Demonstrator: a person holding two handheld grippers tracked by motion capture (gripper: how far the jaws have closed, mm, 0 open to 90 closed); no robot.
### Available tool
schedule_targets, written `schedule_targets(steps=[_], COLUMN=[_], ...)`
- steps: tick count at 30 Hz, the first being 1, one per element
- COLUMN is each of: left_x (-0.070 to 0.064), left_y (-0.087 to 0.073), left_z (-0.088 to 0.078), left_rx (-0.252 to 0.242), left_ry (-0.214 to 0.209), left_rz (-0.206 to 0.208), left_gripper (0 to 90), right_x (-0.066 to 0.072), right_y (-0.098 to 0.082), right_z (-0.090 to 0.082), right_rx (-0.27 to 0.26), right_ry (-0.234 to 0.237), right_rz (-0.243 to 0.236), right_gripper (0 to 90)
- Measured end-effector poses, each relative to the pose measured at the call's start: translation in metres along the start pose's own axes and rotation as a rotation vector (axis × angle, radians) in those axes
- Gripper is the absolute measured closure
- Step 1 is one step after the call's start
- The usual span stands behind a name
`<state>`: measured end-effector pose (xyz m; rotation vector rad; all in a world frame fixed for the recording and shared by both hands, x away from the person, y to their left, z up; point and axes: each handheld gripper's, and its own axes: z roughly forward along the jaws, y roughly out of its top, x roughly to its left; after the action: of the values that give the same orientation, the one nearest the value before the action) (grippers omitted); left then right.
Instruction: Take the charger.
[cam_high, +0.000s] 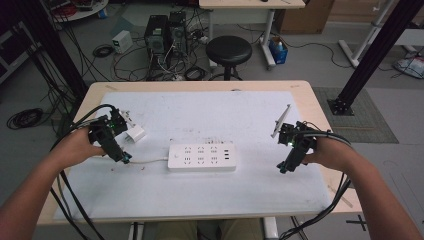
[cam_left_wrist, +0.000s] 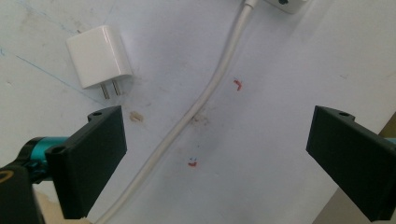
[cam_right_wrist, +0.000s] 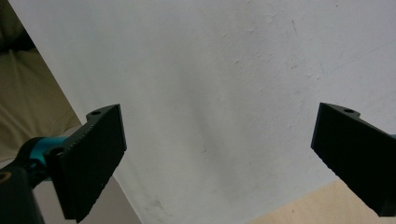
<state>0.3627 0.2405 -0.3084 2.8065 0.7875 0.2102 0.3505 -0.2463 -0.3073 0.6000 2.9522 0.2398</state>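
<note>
White sheeting (cam_high: 260, 185) covers most of the pale wooden worktop (cam_high: 320, 107) before us, and over it we count two grippers, one power strip and one plug-in charger. Nearest us, the left gripper (cam_high: 125, 159) and the right gripper (cam_high: 284, 169) each hang just above the sheet at opposite sides, held by a person's hands; in the two gripper views both sets of black jaws stand wide apart with nothing between them. Between the grippers lies the single white power strip (cam_high: 202, 157), flat on the sheet, its white cord (cam_left_wrist: 196, 112) running toward the left gripper and passing under its spread jaws. Just beyond that gripper rests the one white charger (cam_left_wrist: 99, 56), its two prongs showing in the left gripper view, apart from the cord. We also make out small red marks (cam_left_wrist: 238, 84) on the scuffed sheet near the cord. Past the worktop's far edge stands one black round stool (cam_high: 229, 50), with two dark computer towers (cam_high: 166, 32) and loose cables on the grey floor, and another desk (cam_high: 250, 5) beyond.
</note>
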Motion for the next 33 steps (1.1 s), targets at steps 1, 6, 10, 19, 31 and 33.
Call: schedule_targets(steps=[1, 6, 10, 19, 31, 33], left_x=[-0.001, 0.000, 0.002, 0.009, 0.047, 0.055], left_y=[0.000, 0.002, 0.004, 0.006, 0.017, 0.018], left_z=[0.000, 0.000, 0.001, 0.007, 0.039, 0.045], left_rx=[-0.022, -0.023, -0.035, -0.070, -0.078, -0.078], left_ry=[-0.004, 0.000, 0.006, 0.052, 0.110, 0.122], left_rz=[-0.011, -0.008, -0.017, -0.095, -0.306, -0.320], left_gripper=[4.9, 4.9, 4.9, 4.9, 4.9, 4.9], right_x=[0.000, 0.000, 0.001, 0.000, -0.009, -0.009], right_y=[0.000, -0.003, -0.005, -0.003, -0.009, -0.008], right_z=[0.000, -0.001, 0.002, 0.001, -0.001, 0.000], right_rx=[-0.007, -0.012, -0.018, -0.040, -0.106, -0.110], right_ry=[-0.001, -0.004, -0.004, -0.008, 0.017, 0.016], right_rz=[0.001, 0.005, 0.009, 0.018, 0.079, 0.083], right_gripper=[2.5, 2.5, 2.5, 2.5, 2.5, 2.5])
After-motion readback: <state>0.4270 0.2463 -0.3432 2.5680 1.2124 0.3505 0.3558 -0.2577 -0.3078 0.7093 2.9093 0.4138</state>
